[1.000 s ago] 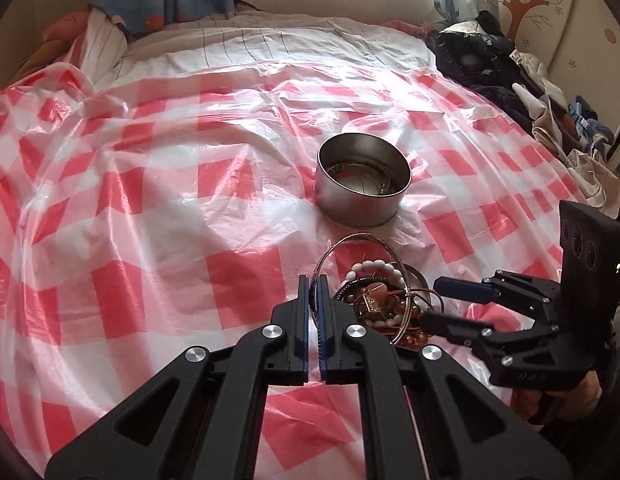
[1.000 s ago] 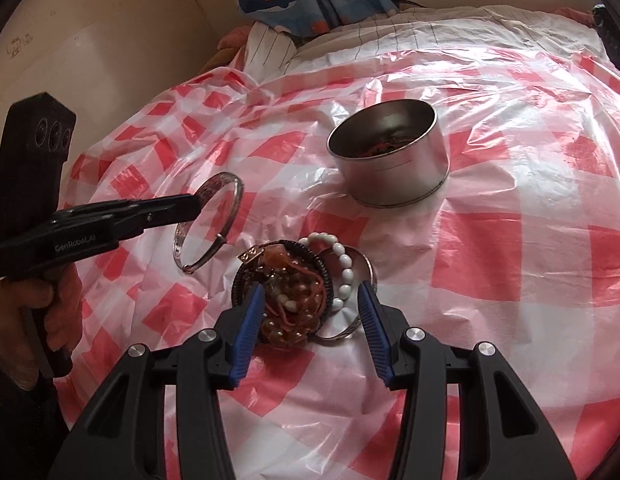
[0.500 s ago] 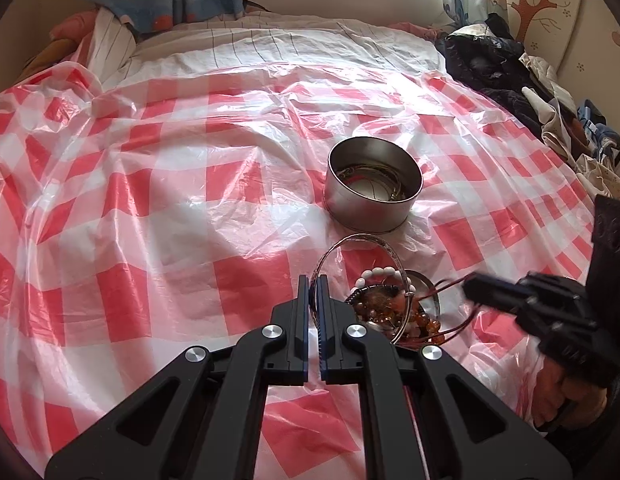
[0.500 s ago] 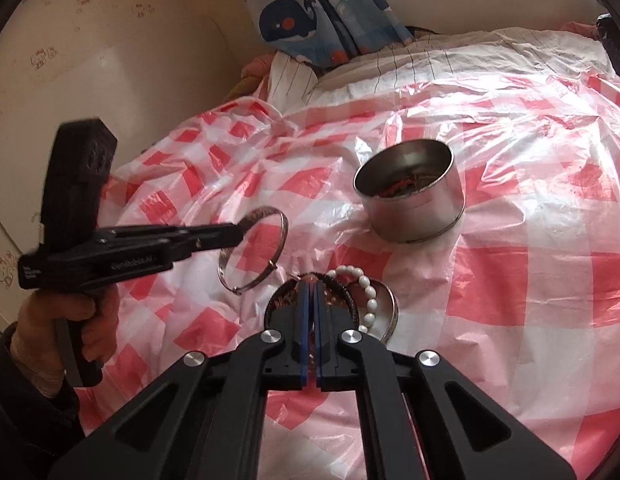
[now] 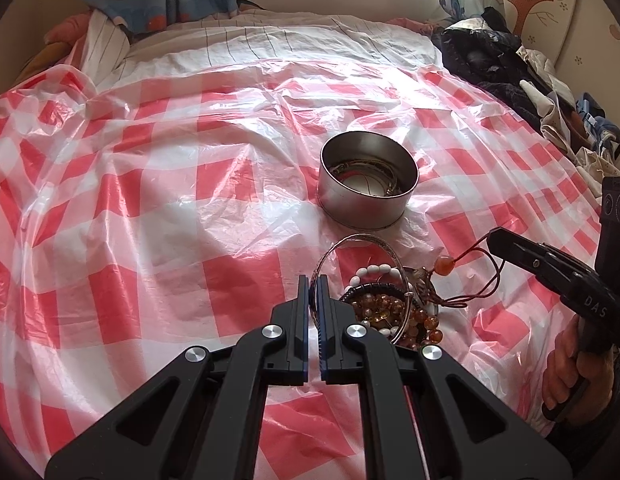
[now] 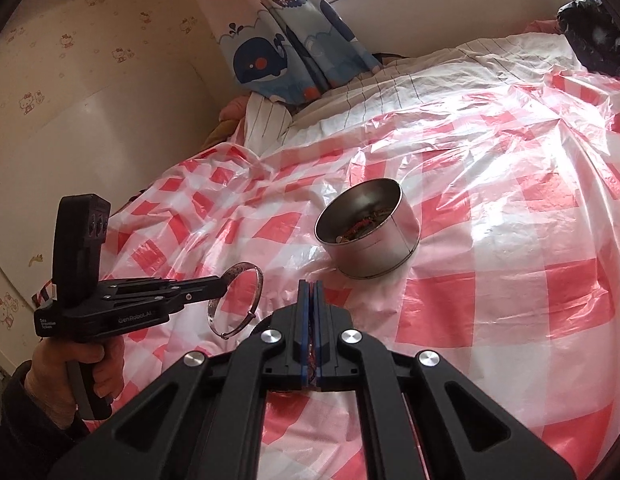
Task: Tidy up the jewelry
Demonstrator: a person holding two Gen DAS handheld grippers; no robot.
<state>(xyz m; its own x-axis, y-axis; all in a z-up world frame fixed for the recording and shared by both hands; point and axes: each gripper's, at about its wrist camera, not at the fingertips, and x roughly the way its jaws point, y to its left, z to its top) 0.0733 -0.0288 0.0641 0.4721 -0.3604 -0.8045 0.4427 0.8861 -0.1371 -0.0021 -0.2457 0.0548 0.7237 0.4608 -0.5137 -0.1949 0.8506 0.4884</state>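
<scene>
My left gripper (image 5: 313,280) is shut on a silver bangle (image 5: 362,242) and holds it upright above the cloth; the bangle also shows in the right wrist view (image 6: 236,304). My right gripper (image 6: 310,286) is shut on a red cord with an orange bead (image 5: 446,265), lifted from a pile of bead bracelets (image 5: 390,308). A round metal tin (image 5: 368,186) with jewelry inside stands just beyond the pile; it also shows in the right wrist view (image 6: 370,230).
A red-and-white checked plastic sheet (image 5: 170,208) covers the bed. Dark clothes (image 5: 494,64) are heaped at the far right. A whale-print curtain (image 6: 286,52) and a wall lie at the far side.
My right gripper has risen and pulled the red cord up out of the pile. My left gripper holds the bangle as before and has lifted slightly.
</scene>
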